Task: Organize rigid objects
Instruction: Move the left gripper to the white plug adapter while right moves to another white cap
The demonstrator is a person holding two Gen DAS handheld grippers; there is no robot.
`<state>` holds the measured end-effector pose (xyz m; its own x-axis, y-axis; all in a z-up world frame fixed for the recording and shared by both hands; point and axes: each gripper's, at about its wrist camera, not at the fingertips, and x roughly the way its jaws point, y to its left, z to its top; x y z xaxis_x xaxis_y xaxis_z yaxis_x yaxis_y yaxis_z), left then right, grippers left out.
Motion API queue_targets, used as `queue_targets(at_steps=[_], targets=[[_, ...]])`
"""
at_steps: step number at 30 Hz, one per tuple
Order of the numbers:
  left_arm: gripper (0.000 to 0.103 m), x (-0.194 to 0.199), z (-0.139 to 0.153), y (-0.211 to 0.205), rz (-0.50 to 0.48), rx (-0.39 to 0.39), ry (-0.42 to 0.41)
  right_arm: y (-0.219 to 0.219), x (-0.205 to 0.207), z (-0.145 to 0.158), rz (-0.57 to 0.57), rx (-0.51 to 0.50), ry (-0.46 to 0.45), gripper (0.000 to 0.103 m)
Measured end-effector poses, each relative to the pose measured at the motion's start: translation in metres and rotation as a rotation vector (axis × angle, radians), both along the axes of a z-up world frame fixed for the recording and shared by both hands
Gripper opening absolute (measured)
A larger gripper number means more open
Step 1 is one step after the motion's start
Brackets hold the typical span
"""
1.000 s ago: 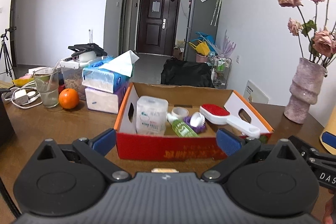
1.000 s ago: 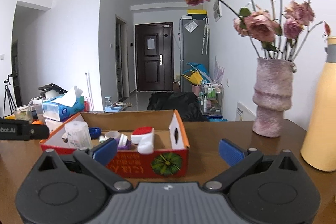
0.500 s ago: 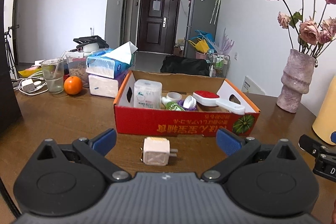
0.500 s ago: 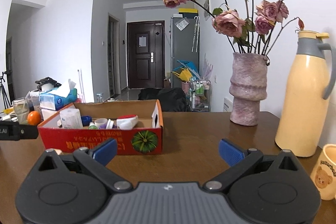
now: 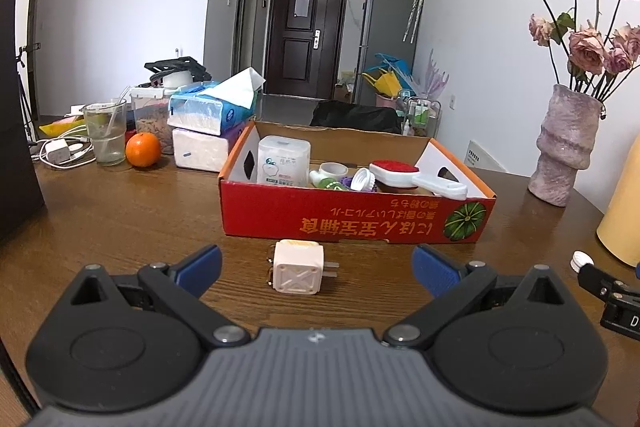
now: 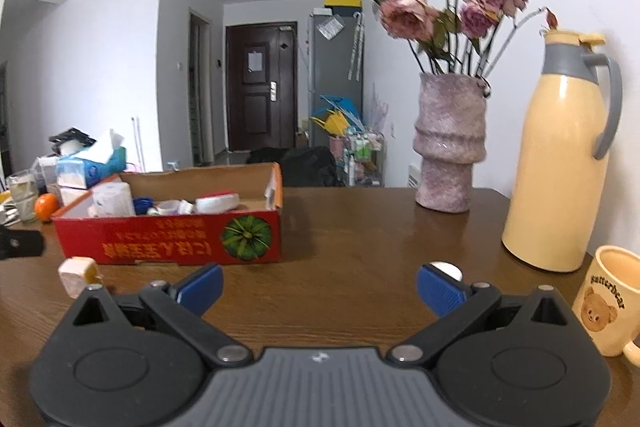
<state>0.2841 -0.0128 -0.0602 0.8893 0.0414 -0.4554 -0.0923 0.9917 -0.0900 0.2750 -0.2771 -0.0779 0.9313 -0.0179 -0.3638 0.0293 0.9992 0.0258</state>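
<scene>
A: Item one, counter (image 5: 120, 219): brown wood. What stands on it?

B: Red cardboard box (image 5: 356, 221), open top, holding a white canister (image 5: 283, 161), a tape roll (image 5: 335, 169), a green bottle (image 5: 329, 183) and a red-and-white brush (image 5: 416, 175). White plug adapter (image 5: 298, 271), lying on the counter just in front of the box, prongs pointing right.

A: Left gripper (image 5: 316, 269)?

B: Jaws spread wide, holding nothing; the adapter lies between the blue pads, touching neither.

A: Right gripper (image 6: 320, 287)?

B: Jaws likewise wide apart and empty, over bare counter. A small white cap (image 6: 447, 270) shows just behind its right pad.

A: Surroundings?

B: Pink vase (image 6: 450, 143) of dried roses, yellow thermos (image 6: 554, 163), bear mug (image 6: 610, 301); at far left an orange (image 5: 143, 149), a glass (image 5: 106, 131) and tissue packs (image 5: 210, 113).
</scene>
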Motion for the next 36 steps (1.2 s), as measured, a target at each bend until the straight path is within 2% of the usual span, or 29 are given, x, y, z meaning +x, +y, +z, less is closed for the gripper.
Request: queue_targets(at_steps=[11,19,24,33,36], targets=[[0.103,0.012,-0.011,0.005,0.028,0.0,0.046,-0.064,0.043,-0.03,-0.158,-0.023,0.13,0.103],[0.103,0.022,-0.019,0.009,0.052,0.007,0.077,-0.098,0.085,-0.046,-0.203,-0.008,0.192,0.101],[0.103,0.028,-0.023,0.011,0.067,0.01,0.092,-0.113,0.116,-0.052,-0.225,0.015,0.233,0.09],[0.103,0.044,-0.032,0.019,0.097,-0.005,0.139,-0.122,0.147,-0.06,-0.234,0.034,0.28,0.077],[0.103,0.046,-0.033,0.021,0.101,-0.008,0.141,-0.123,0.156,-0.062,-0.237,0.031,0.293,0.076]])
